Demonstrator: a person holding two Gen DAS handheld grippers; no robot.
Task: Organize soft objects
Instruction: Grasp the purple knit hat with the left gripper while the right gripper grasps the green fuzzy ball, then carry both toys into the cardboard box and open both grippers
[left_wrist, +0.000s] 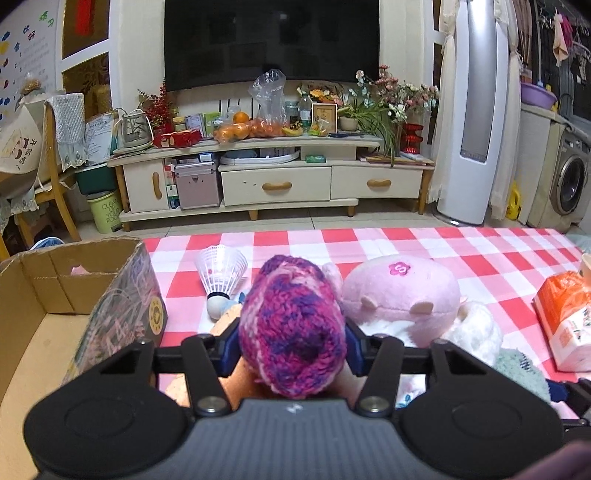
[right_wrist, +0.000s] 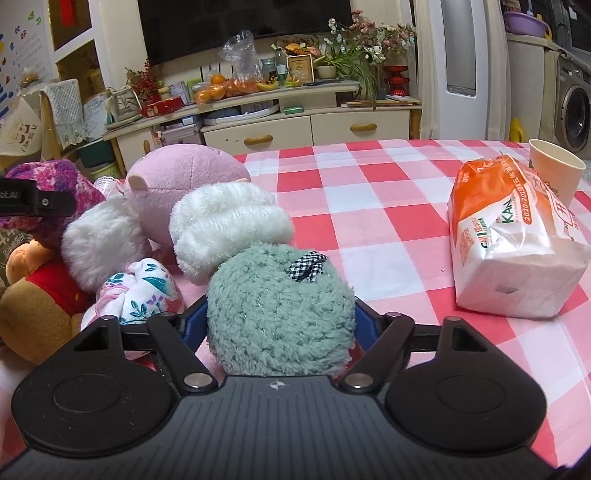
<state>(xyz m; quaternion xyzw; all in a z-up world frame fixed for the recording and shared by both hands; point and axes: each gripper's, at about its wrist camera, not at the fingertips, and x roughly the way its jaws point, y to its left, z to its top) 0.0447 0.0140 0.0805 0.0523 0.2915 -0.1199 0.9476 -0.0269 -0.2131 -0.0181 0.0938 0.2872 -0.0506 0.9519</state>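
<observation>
Grippers (left_wrist: 292, 347) (right_wrist: 280, 325) around knit hat (left_wrist: 291, 325), green plush (right_wrist: 277, 310)

Both grippers (left_wrist: 291, 347) (right_wrist: 280, 325) black; blue finger pads (left_wrist: 227, 350); silver pivot screws (right_wrist: 199, 380).

A tissue pack (right_wrist: 513, 251) lies on the checked tablecloth (right_wrist: 369, 206), 1 paper cup (right_wrist: 556, 168) just behind it

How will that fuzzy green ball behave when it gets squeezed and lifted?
The fuzzy green ball looks plush, so it will probably squash between the right gripper and feel light. Being round, it may roll if released on the checked tablecloth.
</observation>
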